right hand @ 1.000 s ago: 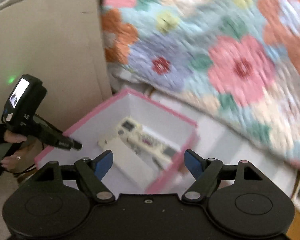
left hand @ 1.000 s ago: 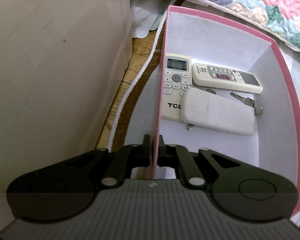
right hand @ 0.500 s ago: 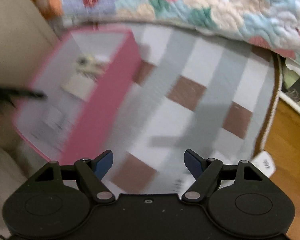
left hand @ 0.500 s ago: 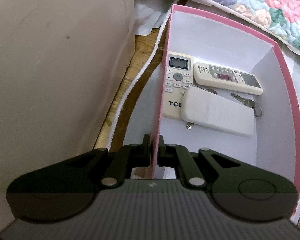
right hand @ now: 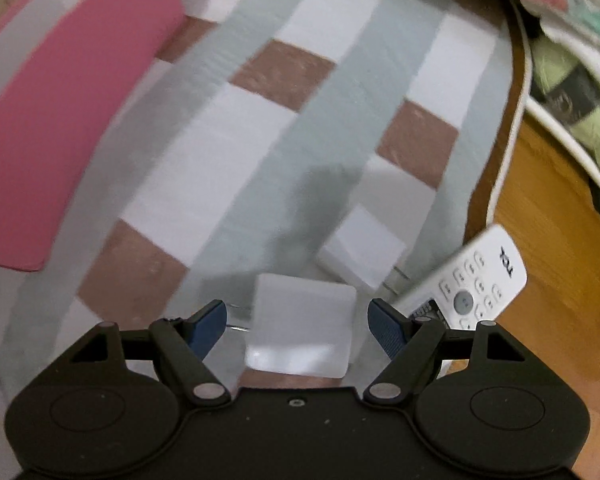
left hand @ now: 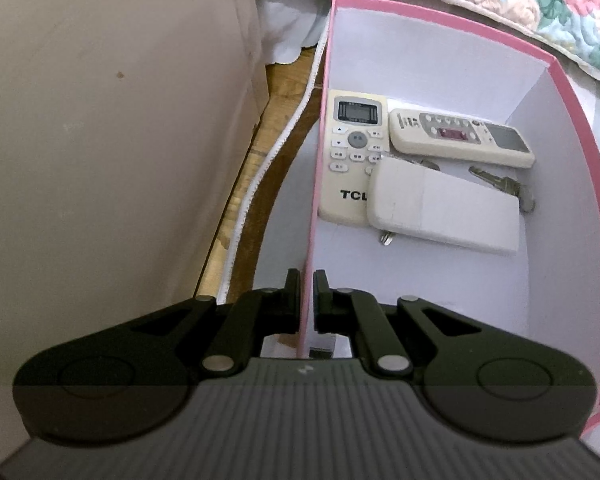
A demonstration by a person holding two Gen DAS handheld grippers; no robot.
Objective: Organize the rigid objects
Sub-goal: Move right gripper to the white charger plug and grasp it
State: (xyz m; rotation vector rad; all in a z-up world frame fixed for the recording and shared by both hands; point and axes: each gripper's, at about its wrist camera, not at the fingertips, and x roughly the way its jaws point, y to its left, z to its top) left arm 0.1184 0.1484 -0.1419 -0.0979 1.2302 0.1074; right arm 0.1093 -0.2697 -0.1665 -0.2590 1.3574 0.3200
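- White block (right hand: pixel 300 326) lies on the checked cloth (right hand: pixel 228 152), right of the pink box (right hand: pixel 72 120), between my spread right fingers (right hand: pixel 298 320).
- It looks stiff, light and smooth; I'd pinch its flat sides.
- My left fingers (left hand: pixel 307 300) clamp the box wall.

Three cream plastic remotes (left hand: pixel 354 160) in one pink cardboard box (left hand: pixel 572 128); one white remote (right hand: pixel 480 280) and two white blocks (right hand: pixel 300 328) outside.

Remotes (left hand: pixel 440 204) and keys (left hand: pixel 500 186) in box (left hand: pixel 420 60)
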